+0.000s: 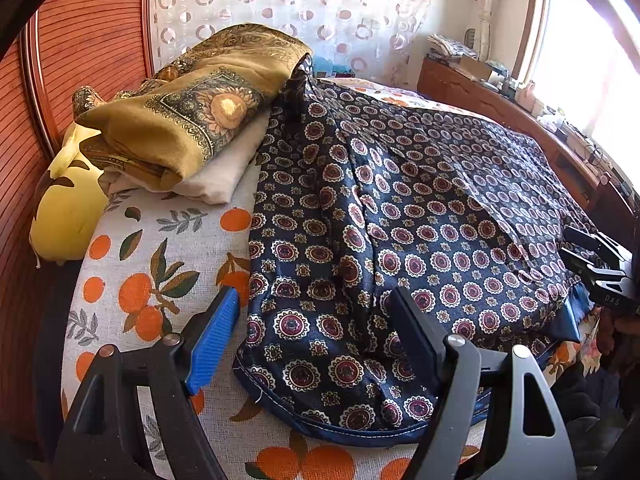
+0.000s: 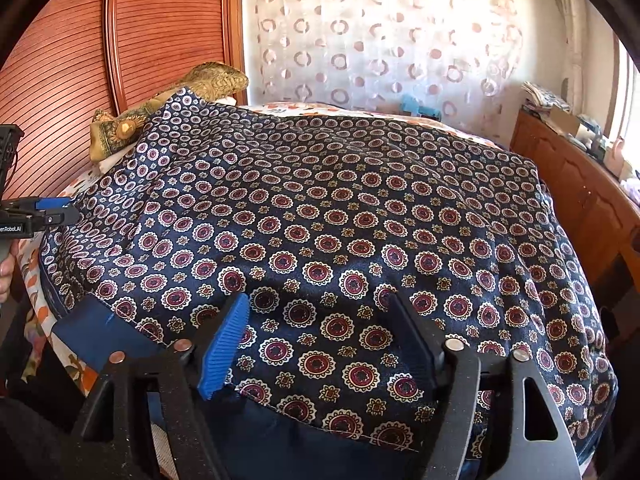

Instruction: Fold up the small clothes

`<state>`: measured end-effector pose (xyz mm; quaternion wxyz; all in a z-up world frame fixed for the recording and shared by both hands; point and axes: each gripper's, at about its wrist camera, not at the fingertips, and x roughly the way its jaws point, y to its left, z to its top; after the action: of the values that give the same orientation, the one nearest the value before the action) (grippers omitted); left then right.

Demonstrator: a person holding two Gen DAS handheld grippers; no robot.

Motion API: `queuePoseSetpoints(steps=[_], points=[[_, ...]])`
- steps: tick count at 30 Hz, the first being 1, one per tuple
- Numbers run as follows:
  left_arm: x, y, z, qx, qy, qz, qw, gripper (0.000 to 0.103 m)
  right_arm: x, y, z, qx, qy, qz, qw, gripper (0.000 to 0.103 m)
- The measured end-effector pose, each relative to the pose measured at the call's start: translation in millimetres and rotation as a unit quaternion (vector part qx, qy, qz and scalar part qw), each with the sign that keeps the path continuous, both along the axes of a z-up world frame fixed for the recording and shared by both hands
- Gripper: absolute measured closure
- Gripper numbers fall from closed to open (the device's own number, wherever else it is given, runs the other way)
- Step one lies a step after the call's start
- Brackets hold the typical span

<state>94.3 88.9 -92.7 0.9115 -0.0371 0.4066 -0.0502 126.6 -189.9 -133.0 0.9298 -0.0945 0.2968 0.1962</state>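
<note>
Two grippers hover at the near edge of a navy patterned garment (image 2: 340,216) spread over the bed (image 1: 132,264), its far corner riding up onto a pile of folded cloths (image 1: 188,120) by the headboard. The left gripper (image 1: 316,344) stands open, one finger over the fruit-print sheet and the other over the garment's rounded hem, gripping nothing. The right gripper (image 2: 320,344) is spread wide as well, the cloth lying under its fingers but not pinched. By my reading the garment is laid out and no fold of this piece is made yet. Next, each gripper needs to close on a near edge or corner, then both should lift together and carry the cloth across evenly, without dragging the slippery fabric.
</note>
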Motion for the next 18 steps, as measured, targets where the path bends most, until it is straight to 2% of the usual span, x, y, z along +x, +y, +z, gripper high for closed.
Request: queuePoseSetpoints(steps=[7, 9, 18], points=[[0, -5, 1, -0.01, 0.0, -0.01, 0.9999, 0.026, -3, -1, 1, -0.004, 0.001, 0.003, 1.0, 0.026], [-1, -7, 1, -0.021, 0.0, -0.018, 0.9996, 0.03, -2, -2, 3, -0.003, 0.001, 0.004, 1.0, 0.026], [2, -11, 2, -0.036, 0.005, -0.024, 0.9991, 0.086, -3, -2, 2, -0.003, 0.002, 0.005, 1.0, 0.026]])
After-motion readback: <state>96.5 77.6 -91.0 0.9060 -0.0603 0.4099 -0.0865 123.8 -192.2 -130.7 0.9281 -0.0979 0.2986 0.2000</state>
